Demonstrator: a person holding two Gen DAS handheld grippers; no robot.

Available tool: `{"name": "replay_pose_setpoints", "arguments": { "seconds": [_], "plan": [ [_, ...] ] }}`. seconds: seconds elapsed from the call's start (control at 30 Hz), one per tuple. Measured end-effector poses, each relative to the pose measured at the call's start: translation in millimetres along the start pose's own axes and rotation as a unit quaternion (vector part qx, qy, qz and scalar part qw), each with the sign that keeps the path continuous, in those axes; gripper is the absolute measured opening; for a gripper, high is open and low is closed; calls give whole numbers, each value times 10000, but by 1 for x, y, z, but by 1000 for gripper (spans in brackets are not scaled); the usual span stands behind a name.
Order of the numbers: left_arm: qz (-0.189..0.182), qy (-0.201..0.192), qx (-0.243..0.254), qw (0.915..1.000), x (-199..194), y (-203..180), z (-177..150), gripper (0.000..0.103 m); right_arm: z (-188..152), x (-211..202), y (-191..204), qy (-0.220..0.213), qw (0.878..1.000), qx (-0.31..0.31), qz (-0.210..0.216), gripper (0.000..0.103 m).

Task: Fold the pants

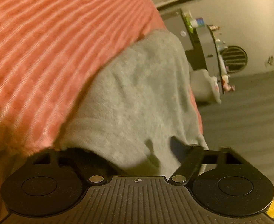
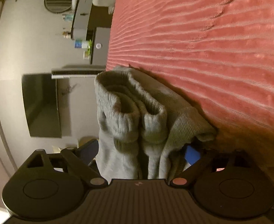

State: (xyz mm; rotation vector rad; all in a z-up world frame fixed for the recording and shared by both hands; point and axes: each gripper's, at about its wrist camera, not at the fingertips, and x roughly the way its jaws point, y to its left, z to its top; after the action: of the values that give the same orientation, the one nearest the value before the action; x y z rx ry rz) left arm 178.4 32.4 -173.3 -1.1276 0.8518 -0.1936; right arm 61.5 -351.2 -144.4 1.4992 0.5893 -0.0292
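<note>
**Grey pants held in both claws over the bed**

Pants (image 2: 137, 123), soft, limp, thick knit, fill lower centre against the red bedspread (image 2: 202, 37). I judge ribbed cuffs grip best. Right claw (image 2: 142, 155) and left claw (image 1: 137, 149) each pinch fabric.

Grey pants (image 2: 137, 123) of soft matt fleece, ribbed knit at the cuffs, lie on a red bedspread (image 2: 202, 37) of corded, ridged cloth. Both grippers (image 1: 137, 155) (image 2: 138, 156) are matt black plastic (grooved bodies, small shiny metal pivot pins), with blue pads (image 2: 192, 155).
</note>
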Motion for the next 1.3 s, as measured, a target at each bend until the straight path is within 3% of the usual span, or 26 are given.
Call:
{"name": "replay_pose_setpoints", "arguments": {
  "seconds": [0.07, 0.13, 0.23, 0.27, 0.3, 0.4, 0.43, 0.47, 0.53, 0.63, 0.67, 0.7, 0.77, 0.8, 0.87, 0.9, 0.97, 1.03, 1.07, 1.1, 1.13, 1.23, 1.3],
  "plan": [
    [83, -39, 41, 9999, -3, 2, 2, 40, 1, -1, -5, -30, 9999, 111, 86, 56],
    [-59, -157, 162, 9997, -9, 3, 1, 34, -1, -2, -2, -79, 9999, -15, 91, 55],
    [-102, -280, 549, 9980, -11, -3, -3, 38, -2, -1, 1, -100, 9998, -153, 92, 68],
    [27, -220, 543, 9983, -7, -2, -3, 51, 0, 1, -1, -81, 9999, -70, 98, 72],
    [131, -143, 521, 9985, -2, 0, -3, 56, 2, 5, -4, -78, 9999, 62, 125, 73],
    [201, -139, 533, 9983, 4, 2, 2, 48, 6, 13, -12, -107, 9990, 364, 223, 74],
    [153, -207, 560, 9981, 1, 0, 3, 32, 6, 12, -11, -148, 9991, 354, 202, 71],
    [8, -291, 656, 9974, -5, -3, 4, 29, 4, 11, -8, -203, 9994, 242, 138, 60],
    [-278, -520, 850, 9946, -14, -15, 1, 28, 0, 3, 2, -292, 9993, -105, 188, 53],
    [-527, -783, 1191, 9884, -28, -26, -6, 29, -6, -11, 17, -479, 9941, -697, 674, 52],
    [-406, -756, 1201, 9890, -25, -25, -7, 30, -5, -14, 15, -516, 9934, -750, 702, 52],
    [-58, -603, 1127, 9918, -16, -22, -7, 30, -2, -12, 9, -533, 9949, -636, 575, 52],
    [475, -360, 830, 9948, -1, -12, -7, 30, 6, -2, -8, -482, 9988, -26, 5, 52],
    [392, -391, 723, 9958, -1, -8, -7, 30, 8, 0, -13, -475, 9987, 174, 28, 52],
    [128, -506, 779, 9956, -11, -16, -6, 29, 5, -3, -1, -517, 9985, -167, 1, 52],
    [-157, -719, 884, 9934, -22, -21, -8, 29, 2, -7, 5, -567, 9976, -373, 166, 52],
    [-296, -894, 1152, 9889, -32, -28, -12, 29, -2, -14, 13, -669, 9936, -689, 602, 52],
    [107, -742, 1136, 9907, -23, -22, -16, 30, 3, -12, 9, -654, 9947, -641, 458, 52],
    [507, -537, 970, 9925, -12, -13, -17, 30, 7, -8, 2, -614, 9970, -461, 74, 52],
    [594, -476, 831, 9936, -7, -6, -16, 31, 9, -3, -5, -561, 9981, -226, -141, 52],
    [531, -502, 740, 9946, -9, -5, -16, 33, 11, 0, -11, -520, 9986, -20, -47, 52],
    [754, -389, 707, 9939, -20, -13, -15, 41, 14, -3, -5, -319, 9994, -127, -52, 56],
    [878, -288, 424, 9948, -37, -14, -12, 43, 19, -11, 3, -60, 9996, -193, -188, 65]
  ]
}}
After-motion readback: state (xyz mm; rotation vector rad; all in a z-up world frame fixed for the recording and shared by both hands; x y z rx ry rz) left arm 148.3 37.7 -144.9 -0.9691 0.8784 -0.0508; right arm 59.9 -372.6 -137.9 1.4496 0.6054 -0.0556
